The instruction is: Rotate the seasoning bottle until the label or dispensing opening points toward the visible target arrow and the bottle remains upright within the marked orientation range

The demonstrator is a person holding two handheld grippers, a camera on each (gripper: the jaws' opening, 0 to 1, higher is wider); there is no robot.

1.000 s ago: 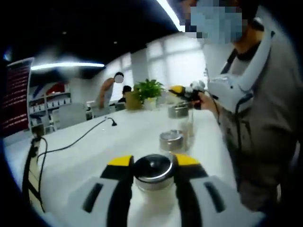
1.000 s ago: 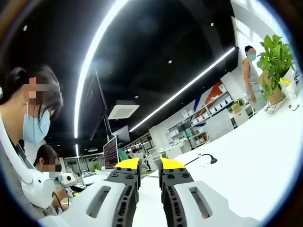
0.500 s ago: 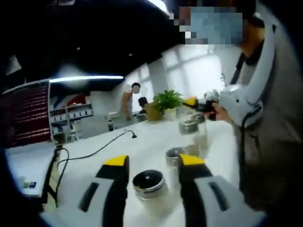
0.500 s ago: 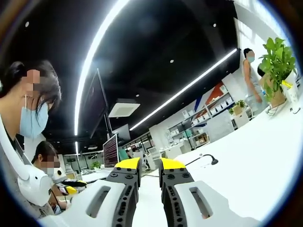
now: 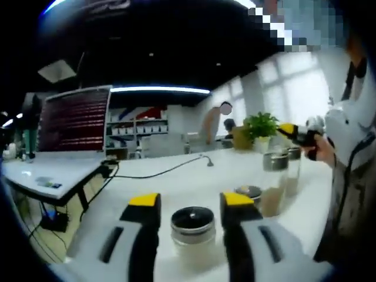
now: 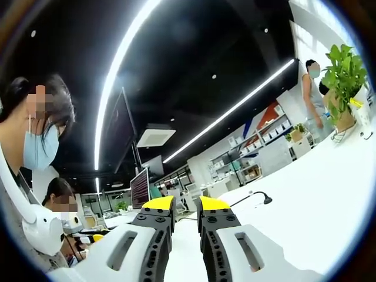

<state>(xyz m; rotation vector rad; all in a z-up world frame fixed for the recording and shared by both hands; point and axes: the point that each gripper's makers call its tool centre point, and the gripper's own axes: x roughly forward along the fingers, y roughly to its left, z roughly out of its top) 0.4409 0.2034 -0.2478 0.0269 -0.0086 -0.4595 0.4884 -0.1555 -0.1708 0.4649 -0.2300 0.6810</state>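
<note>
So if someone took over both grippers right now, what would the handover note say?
Left gripper: jaws open, one on each side of the nearest seasoning bottle, not pinching it. The bottle stands upright on the white table.
Right gripper: jaws close together with nothing between them, raised and pointing across the room, away from the work.
Two more metal-capped bottles stand further along the table, towards the potted plant.
Done: cannot tell; no target arrow, label or opening is readable here.
Left: close on the bottle, turn it toward the arrow, keep it upright.
</note>
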